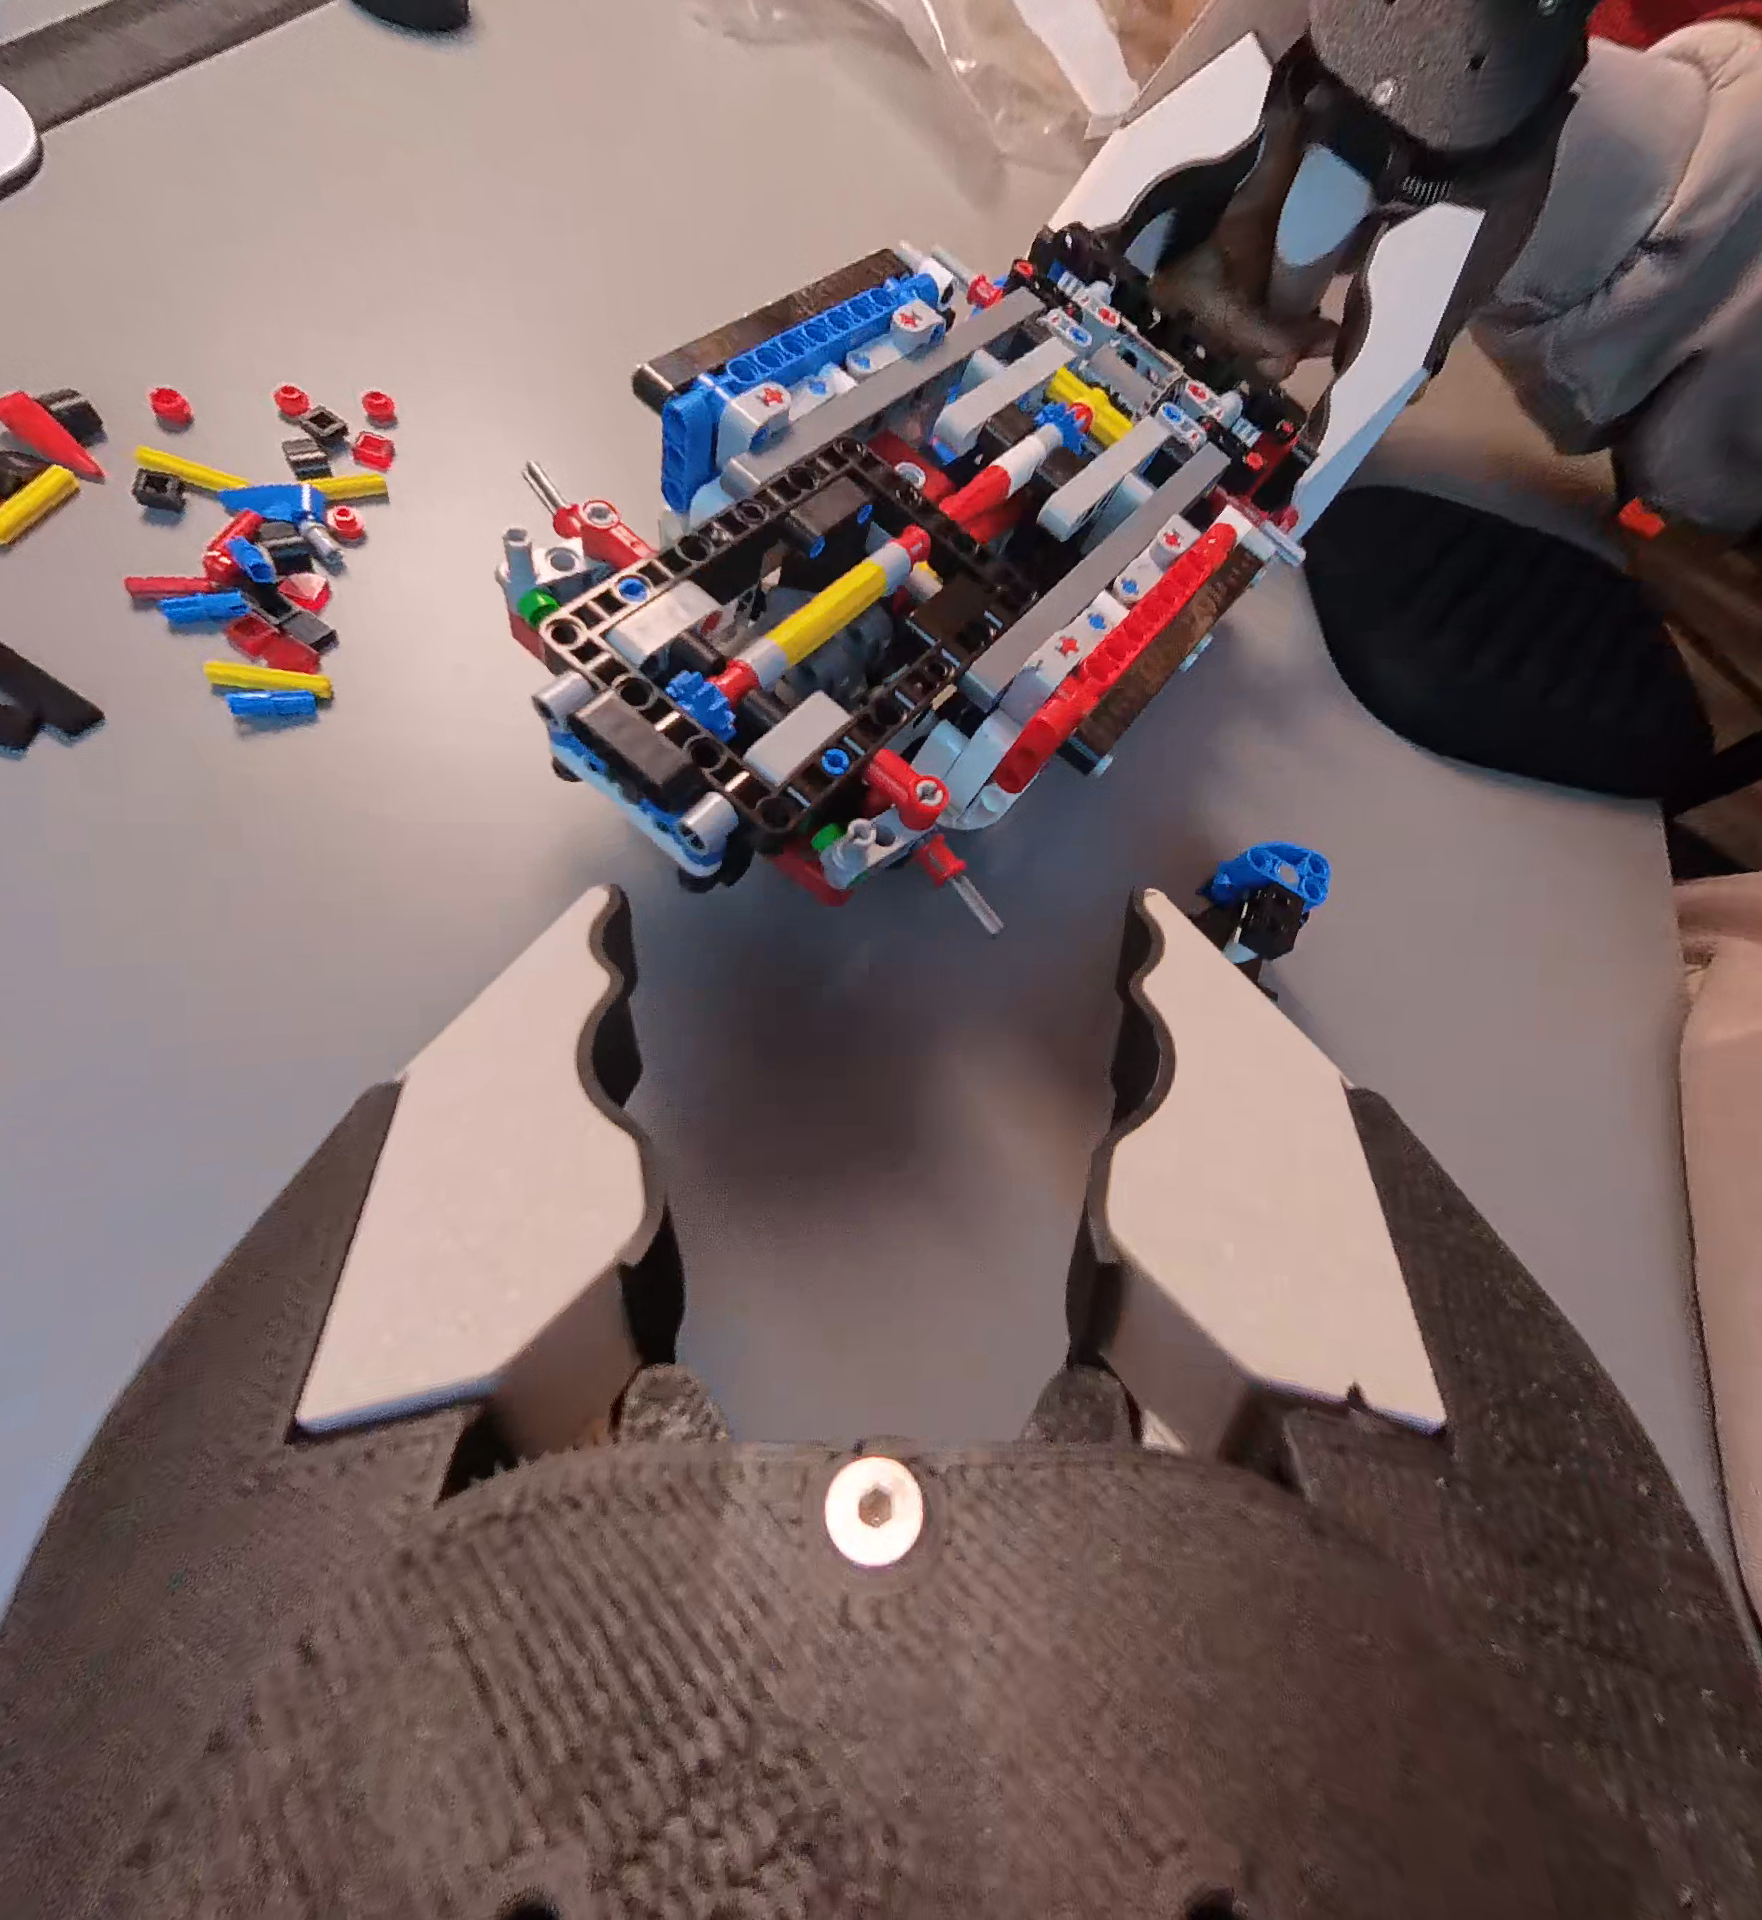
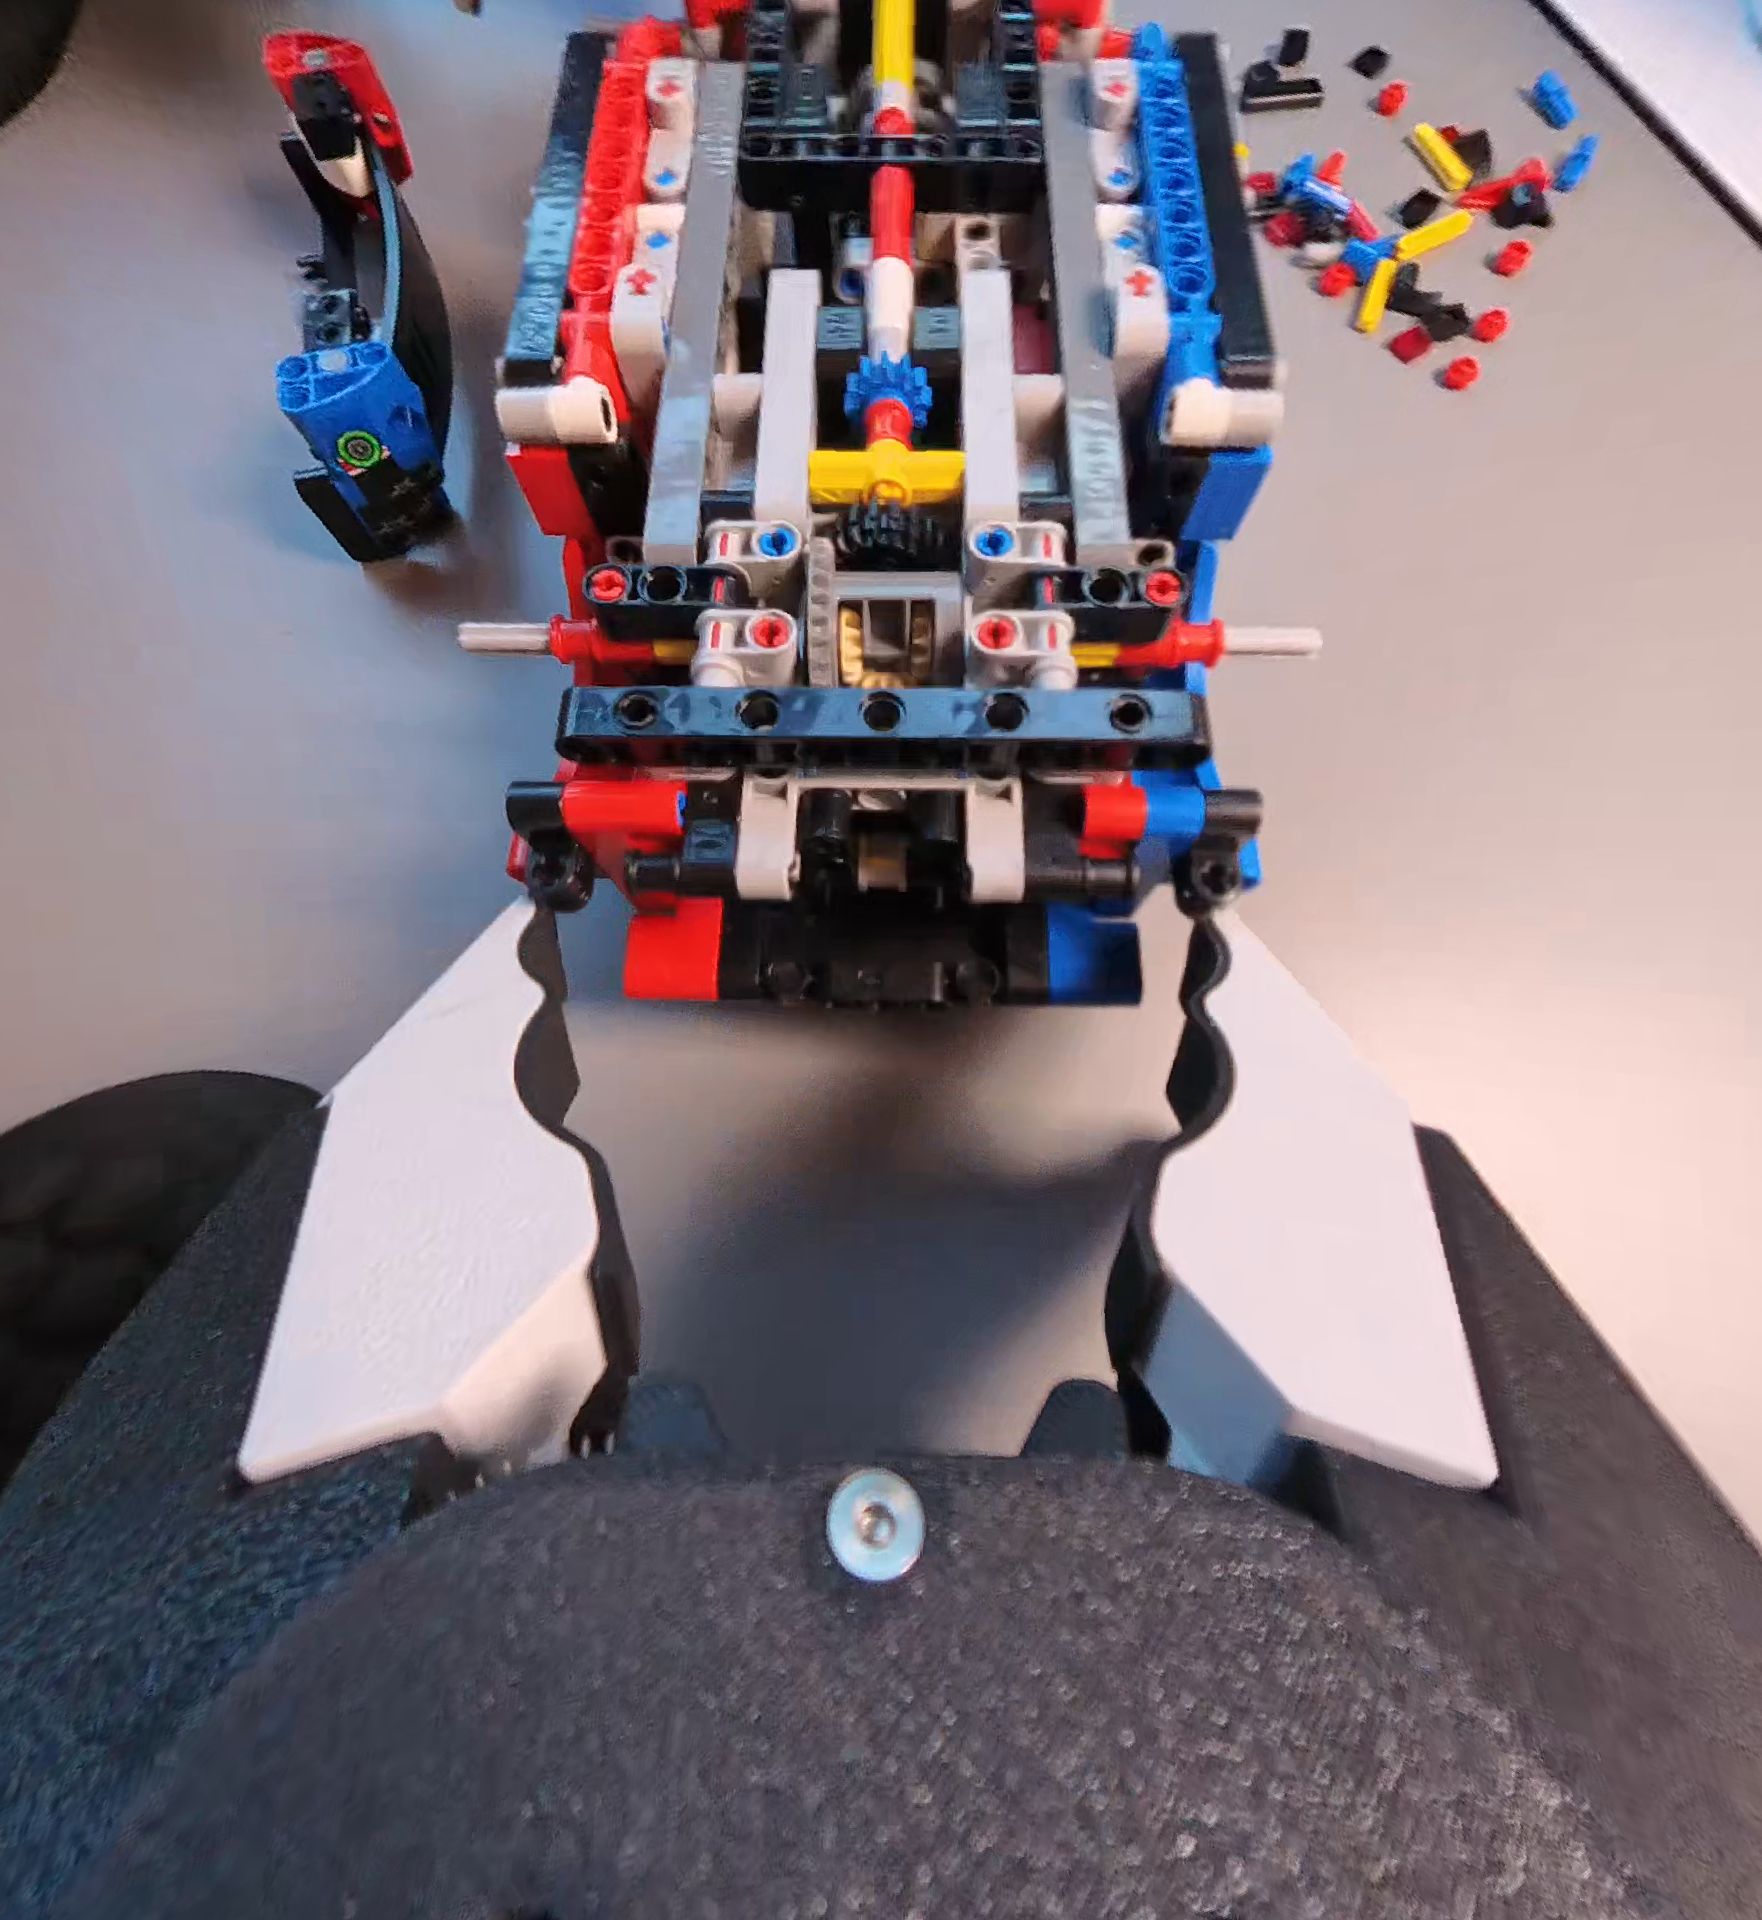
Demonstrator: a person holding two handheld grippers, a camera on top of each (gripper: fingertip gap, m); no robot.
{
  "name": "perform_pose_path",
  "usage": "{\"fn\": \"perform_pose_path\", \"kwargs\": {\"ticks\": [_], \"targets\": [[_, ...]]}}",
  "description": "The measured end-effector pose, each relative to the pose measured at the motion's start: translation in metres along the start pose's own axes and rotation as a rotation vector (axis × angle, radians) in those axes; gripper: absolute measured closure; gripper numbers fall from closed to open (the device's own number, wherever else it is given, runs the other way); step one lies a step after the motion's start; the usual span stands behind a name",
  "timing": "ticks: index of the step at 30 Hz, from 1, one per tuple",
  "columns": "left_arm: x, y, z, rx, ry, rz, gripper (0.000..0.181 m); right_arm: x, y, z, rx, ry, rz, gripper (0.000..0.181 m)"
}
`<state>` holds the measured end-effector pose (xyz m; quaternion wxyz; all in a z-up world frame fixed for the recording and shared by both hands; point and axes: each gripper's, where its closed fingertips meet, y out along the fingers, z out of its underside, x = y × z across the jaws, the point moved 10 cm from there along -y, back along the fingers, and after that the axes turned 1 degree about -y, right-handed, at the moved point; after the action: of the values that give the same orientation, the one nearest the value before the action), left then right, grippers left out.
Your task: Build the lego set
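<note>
A part-built lego chassis (image 1: 908,582) in red, blue, black and grey lies on the grey table (image 1: 337,987). My left gripper (image 1: 877,914) is open and empty, just short of the chassis's near end. My right gripper (image 1: 1189,364) holds the far end. In the right wrist view its fingertips (image 2: 544,925) press the rear corners of the chassis (image 2: 887,520), around my right gripper (image 2: 877,925). A curved red, black and blue sub-assembly (image 2: 357,312) lies beside the chassis; it also shows by my left gripper's right finger (image 1: 1266,894).
A scatter of small loose pieces (image 1: 253,540) lies on the table to the left and shows in the right wrist view (image 2: 1407,229). A clear plastic bag (image 1: 960,62) lies at the back. A black chair seat (image 1: 1479,644) sits past the table's right edge. There is about 20 cm between the tips of the two grippers.
</note>
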<state>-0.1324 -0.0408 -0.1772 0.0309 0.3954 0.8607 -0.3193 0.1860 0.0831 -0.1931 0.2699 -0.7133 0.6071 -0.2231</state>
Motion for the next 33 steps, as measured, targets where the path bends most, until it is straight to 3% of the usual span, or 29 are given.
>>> {"fn": "perform_pose_path", "kwargs": {"ticks": [5,20,27,33], "targets": [[0.004,-0.004,0.008,0.02,0.031,-0.087,0.095,-0.004,0.014,-0.015,-0.045,-0.002,-0.036,0.084],[0.032,-0.047,0.031,-0.116,-0.134,-0.207,0.107,0.014,0.061,-0.054,-0.028,0.022,0.008,0.083],[0.038,-0.048,0.033,-0.171,-0.172,-0.235,0.107,0.026,0.063,-0.054,-0.038,0.083,0.068,0.084],[0.033,-0.058,0.032,-0.21,-0.178,-0.35,0.112,0.037,0.066,-0.049,-0.035,0.126,0.12,0.083]]}}
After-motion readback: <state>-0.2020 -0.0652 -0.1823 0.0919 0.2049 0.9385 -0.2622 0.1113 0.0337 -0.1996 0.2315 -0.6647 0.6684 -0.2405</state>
